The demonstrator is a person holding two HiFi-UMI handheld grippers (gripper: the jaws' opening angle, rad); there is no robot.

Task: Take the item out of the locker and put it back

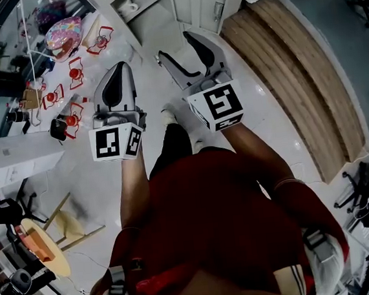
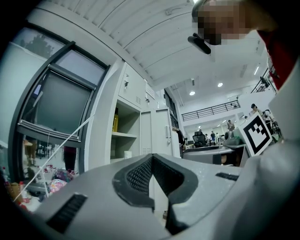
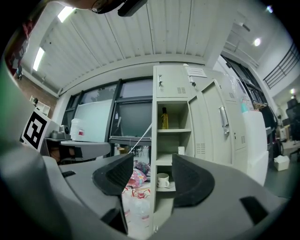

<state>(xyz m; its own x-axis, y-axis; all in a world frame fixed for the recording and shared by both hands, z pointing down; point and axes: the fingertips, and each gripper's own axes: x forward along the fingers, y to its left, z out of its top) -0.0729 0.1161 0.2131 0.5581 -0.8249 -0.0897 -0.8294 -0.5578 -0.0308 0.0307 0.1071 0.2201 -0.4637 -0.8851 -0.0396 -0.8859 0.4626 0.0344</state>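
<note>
Right gripper (image 3: 152,171) gaping empty, left gripper (image 2: 152,158) closed: pinch far locker's (image 3: 171,82) probably hard, slick, breakable mug (image 3: 163,180) by its rim.

The locker (image 3: 154,140) is standing with its door (image 3: 216,126) hanging open on the right. Inside, a bottle (image 3: 164,118) is sitting on the upper shelf, a mug (image 3: 162,180) on the lowest. Loose items (image 3: 136,179) are lying on the floor to its left.

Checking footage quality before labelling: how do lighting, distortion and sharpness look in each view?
Head view: dim, dark corners, the wooden floor strip bowed by the lens. Left gripper view: ceiling lights glare, the locker leans and curves. Right gripper view: evenly lit, corners black, yet the mug and bottle on the locker shelves read clearly.
</note>
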